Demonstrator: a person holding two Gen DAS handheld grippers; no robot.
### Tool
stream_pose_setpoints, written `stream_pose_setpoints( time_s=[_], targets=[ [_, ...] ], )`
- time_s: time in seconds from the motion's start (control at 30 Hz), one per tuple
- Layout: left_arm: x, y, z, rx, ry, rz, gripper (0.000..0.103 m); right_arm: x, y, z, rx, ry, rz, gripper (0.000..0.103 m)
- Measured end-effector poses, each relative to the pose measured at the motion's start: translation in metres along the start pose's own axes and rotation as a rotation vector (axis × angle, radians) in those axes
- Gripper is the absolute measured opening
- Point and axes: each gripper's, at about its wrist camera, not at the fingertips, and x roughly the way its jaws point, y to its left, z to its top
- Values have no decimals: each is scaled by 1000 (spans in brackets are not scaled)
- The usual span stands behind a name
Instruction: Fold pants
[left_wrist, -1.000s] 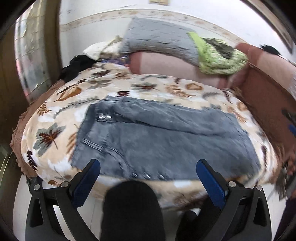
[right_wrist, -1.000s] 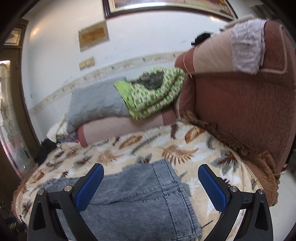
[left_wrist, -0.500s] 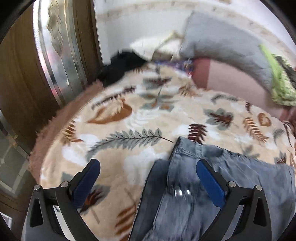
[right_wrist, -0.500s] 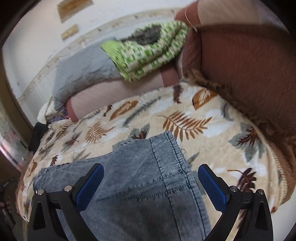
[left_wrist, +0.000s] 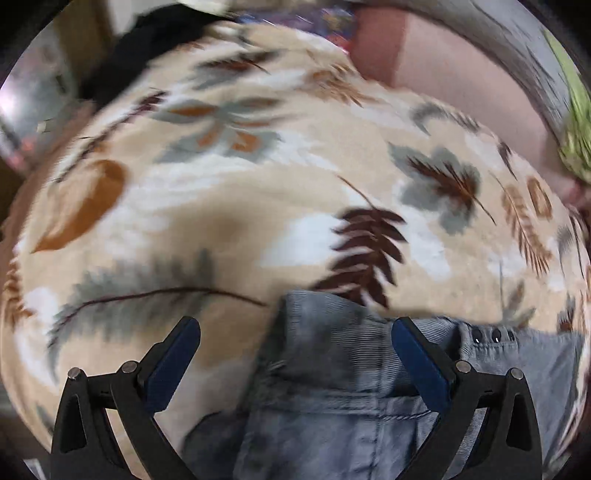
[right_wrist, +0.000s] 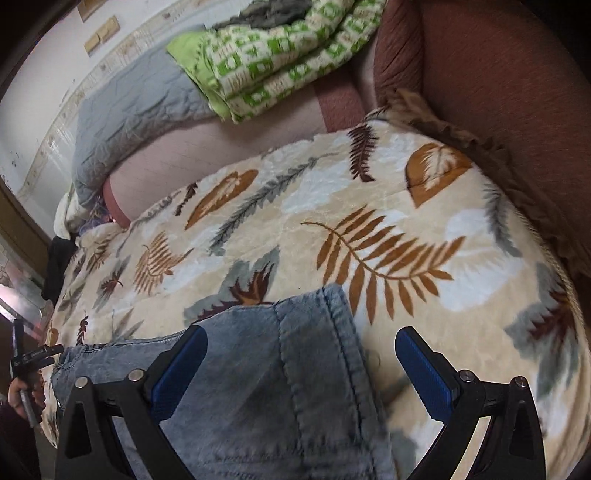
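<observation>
Grey-blue denim pants (left_wrist: 332, 387) lie flat on a leaf-patterned blanket (left_wrist: 258, 184). In the left wrist view my left gripper (left_wrist: 295, 354) is open, just above the far corner of the waistband, with metal buttons (left_wrist: 493, 335) to its right. In the right wrist view my right gripper (right_wrist: 301, 365) is open over the hem end of the pants (right_wrist: 295, 369), whose far corner lies between the blue pads (right_wrist: 421, 373). The left gripper (right_wrist: 31, 360) and the hand holding it show small at the far left edge.
The blanket (right_wrist: 369, 221) covers a bed. A pink bolster (right_wrist: 221, 147), a grey quilt (right_wrist: 129, 107) and a green checked cloth (right_wrist: 277, 59) lie along the back. A brown upholstered headboard (right_wrist: 498, 92) rises at the right. A black garment (left_wrist: 147, 44) lies at the bed's far left corner.
Both grippers have moved down and closer to the pants. The left one swung to the waistband corner; the right one dropped over the hem corner. Both stayed open.
</observation>
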Motion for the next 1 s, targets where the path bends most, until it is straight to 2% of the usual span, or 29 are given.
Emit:
stream_pose_setpoints(
  time_s=[0.03, 0.07, 0.1, 0.2, 0.23, 0.27, 0.3, 0.37, 0.43, 0.47, 0.53, 0.57, 0.6, 0.63, 0.7, 0.87, 1.0],
  targets=[
    [5, -4, 1, 16, 7, -9, 91, 6, -3, 4, 5, 8, 6, 103],
    [11, -9, 1, 37, 20, -28, 75, 13, -8, 8, 15, 17, 22, 103],
    [14, -12, 1, 49, 38, -53, 68, 17, -12, 11, 27, 22, 30, 103],
    [16, -23, 3, 96, 27, -74, 55, 36, -26, 20, 95, 47, 52, 102],
    [16, -25, 3, 110, 24, -92, 41, 43, -29, 21, 120, 55, 78, 102],
    [15, -27, 2, 115, 24, -111, 36, 48, -31, 23, 133, 65, 94, 101],
    [13, -29, 2, 123, 18, -108, 36, 54, -30, 23, 136, 77, 102, 99],
    [11, -33, 0, 151, 5, -104, 28, 68, -25, 23, 116, 122, 110, 94],
    [7, -35, -1, 160, -2, -111, 24, 82, -19, 20, 93, 176, 74, 86],
    [5, -36, 0, 164, -9, -112, 22, 89, -16, 18, 83, 199, 45, 79],
    [4, -37, -2, 173, -18, -109, 21, 91, -8, 17, 40, 182, 14, 75],
    [1, -36, -4, 176, -20, -106, 21, 91, -5, 18, 25, 179, 9, 58],
    [0, -36, -4, 176, -21, -104, 20, 92, -3, 20, 19, 184, -16, 36],
    [-1, -36, -1, 177, -26, -101, 20, 91, -2, 22, 27, 184, -19, 35],
    [-4, -35, 7, 167, -46, -103, 20, 81, 4, 26, -3, 162, -28, 19],
    [-54, -31, 15, 158, -143, -138, 19, 33, 9, 39, 8, 40, 0, 14],
    [-106, -21, 5, 157, -252, -167, 19, -17, 8, 40, 36, -71, 48, 14]
  ],
)
